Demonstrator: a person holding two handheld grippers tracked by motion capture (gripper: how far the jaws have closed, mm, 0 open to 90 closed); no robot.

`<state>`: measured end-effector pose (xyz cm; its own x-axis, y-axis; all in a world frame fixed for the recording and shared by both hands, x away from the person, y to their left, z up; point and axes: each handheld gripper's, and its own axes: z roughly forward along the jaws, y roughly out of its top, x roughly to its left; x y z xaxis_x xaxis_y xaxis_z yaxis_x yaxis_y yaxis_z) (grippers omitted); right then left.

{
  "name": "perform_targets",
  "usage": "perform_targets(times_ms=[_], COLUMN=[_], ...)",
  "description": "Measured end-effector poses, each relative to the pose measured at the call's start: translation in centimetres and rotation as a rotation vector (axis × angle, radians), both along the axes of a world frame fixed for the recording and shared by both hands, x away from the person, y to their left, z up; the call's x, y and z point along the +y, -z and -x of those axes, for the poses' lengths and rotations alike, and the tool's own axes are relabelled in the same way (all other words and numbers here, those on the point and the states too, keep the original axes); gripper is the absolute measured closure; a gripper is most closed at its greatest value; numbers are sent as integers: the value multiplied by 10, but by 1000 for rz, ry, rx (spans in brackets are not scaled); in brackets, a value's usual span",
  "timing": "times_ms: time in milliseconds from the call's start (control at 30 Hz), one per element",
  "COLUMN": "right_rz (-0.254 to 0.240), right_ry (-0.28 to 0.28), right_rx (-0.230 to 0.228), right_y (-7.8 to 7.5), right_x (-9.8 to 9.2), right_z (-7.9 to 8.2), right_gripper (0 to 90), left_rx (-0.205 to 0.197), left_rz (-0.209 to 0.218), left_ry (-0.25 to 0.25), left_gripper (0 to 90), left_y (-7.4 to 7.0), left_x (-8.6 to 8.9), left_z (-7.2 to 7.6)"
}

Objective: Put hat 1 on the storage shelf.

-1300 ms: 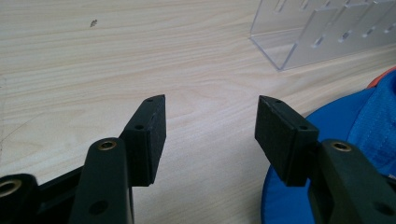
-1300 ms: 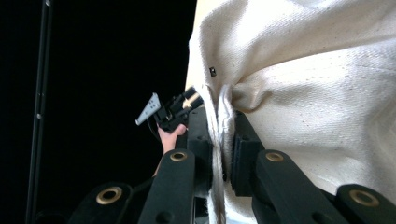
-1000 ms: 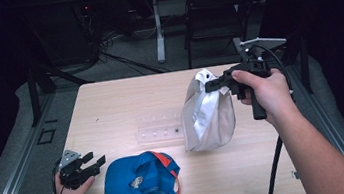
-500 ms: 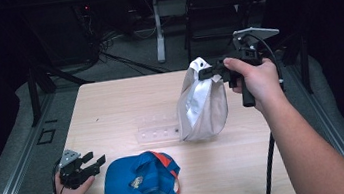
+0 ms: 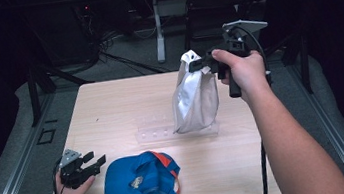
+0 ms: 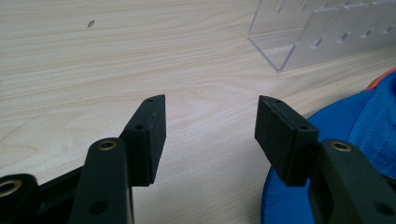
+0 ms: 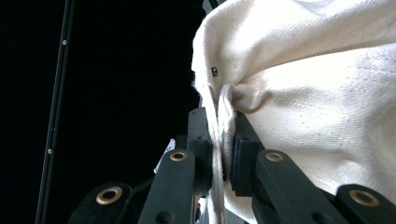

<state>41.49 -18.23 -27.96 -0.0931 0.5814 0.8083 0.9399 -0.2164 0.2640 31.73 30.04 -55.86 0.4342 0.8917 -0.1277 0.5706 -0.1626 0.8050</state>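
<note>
- Here, in the high view, the right gripper pinches the top edge of a white bag, which hangs straight down from the jaws, long axis upright. Its bottom sits at or just over a clear rack on the table; whether it touches I cannot tell.
- The left gripper rests low at the table's near left corner, jaws spread and empty, pointing toward a blue cap just beside it. The bag lies well apart from it, across the table to the far right, so the right hand is the one placed to move the bag; the left is the nearer to the cap.
- In the left gripper view, the two pads stand wide with bare wood between them; the cap's blue brim lies under the right-hand jaw, and the rack's corner shows farther off.
- In the right gripper view, the jaws are pressed together on a bunched fold of bag cloth, the cloth spreading up and to the right of the pinch.
</note>
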Motion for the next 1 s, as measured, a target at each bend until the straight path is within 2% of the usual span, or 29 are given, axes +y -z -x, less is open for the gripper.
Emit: perform_targets(times_ms=[533, 1000], right_rz=[-9, -5], right_ry=[-20, -29], right_rx=[13, 21], right_y=[12, 19], right_x=[40, 63], right_z=[-22, -32], right_gripper=[817, 817], left_rx=[-2, -2], left_rz=[5, 4], left_ry=[3, 4], left_gripper=[439, 439], left_y=[0, 0], left_x=[-1, -1], left_z=[-1, -1])
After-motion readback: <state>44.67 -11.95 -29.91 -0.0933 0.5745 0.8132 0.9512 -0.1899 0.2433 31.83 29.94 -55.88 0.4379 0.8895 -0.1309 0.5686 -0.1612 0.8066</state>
